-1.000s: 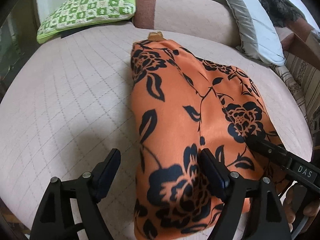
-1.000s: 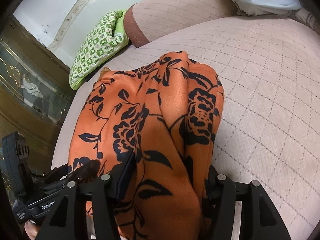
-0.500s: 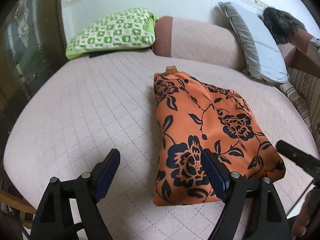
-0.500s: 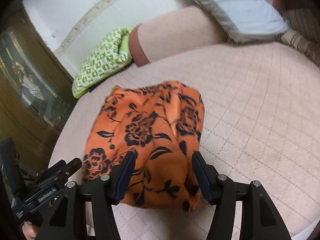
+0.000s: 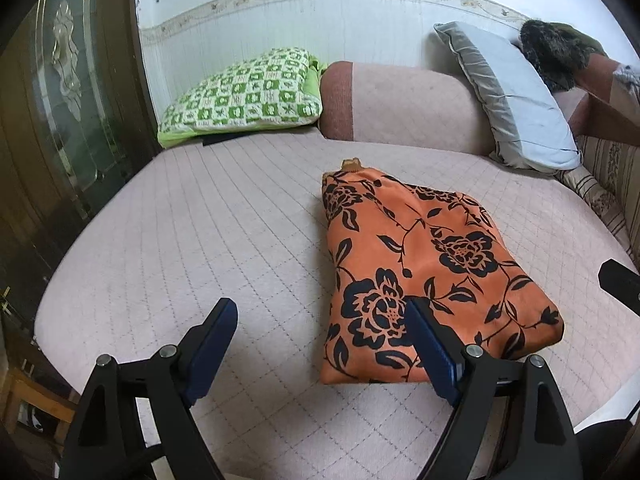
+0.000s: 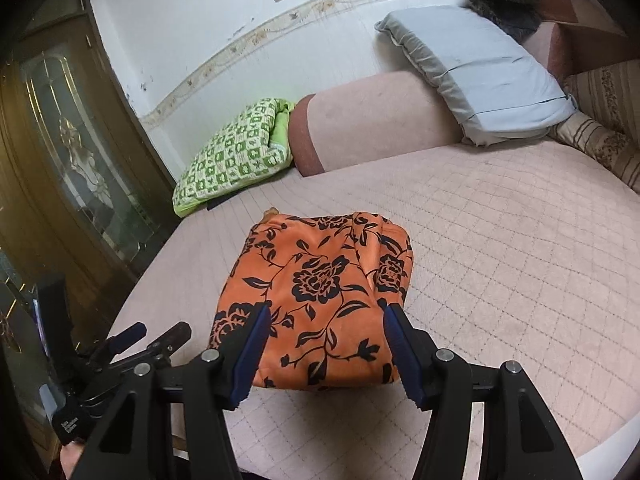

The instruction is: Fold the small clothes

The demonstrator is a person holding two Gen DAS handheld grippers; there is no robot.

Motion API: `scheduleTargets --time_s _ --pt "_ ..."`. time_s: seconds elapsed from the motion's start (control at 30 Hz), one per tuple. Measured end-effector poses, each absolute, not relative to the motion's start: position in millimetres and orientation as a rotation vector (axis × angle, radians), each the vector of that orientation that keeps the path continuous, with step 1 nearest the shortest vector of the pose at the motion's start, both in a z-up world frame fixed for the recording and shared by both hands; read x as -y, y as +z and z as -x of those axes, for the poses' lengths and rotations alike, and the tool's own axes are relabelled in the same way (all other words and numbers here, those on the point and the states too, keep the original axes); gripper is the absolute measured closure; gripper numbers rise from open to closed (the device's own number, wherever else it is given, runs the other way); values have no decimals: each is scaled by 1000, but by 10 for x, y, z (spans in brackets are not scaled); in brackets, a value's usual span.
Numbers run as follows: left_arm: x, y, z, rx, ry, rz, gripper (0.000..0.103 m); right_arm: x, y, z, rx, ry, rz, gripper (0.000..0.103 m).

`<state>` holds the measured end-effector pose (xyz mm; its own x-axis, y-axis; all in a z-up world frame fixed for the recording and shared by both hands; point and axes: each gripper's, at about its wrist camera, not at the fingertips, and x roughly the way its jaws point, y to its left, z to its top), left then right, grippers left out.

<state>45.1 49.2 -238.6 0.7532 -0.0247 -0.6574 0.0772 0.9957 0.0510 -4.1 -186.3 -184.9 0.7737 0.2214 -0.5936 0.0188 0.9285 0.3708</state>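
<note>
**Folded floral garment left on the bed**

The quilted pink bedspread [image 5: 200,240] carried the orange floral garment [image 6: 320,292], folded compactly near its front edge. Left gripper [image 5: 320,336] and right gripper [image 6: 326,340] both hung released, grasping nothing. Its puffy, slippery layers could spring apart if nudged.

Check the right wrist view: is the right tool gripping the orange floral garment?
No, the right tool is open and holds nothing; the orange floral garment lies folded beyond it.

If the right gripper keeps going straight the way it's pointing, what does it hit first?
Most likely the folded orange floral garment, which lies straight ahead of the open right gripper on the pink quilted bed cover. Depth is unclear; it may pass just above.
</note>
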Motion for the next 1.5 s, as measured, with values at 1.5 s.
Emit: scheduleTargets --time_s 1.5 --pt "-555 -2006 -136 -622 35 -58 14 1694 -1972 369 -539 4 -284 41"
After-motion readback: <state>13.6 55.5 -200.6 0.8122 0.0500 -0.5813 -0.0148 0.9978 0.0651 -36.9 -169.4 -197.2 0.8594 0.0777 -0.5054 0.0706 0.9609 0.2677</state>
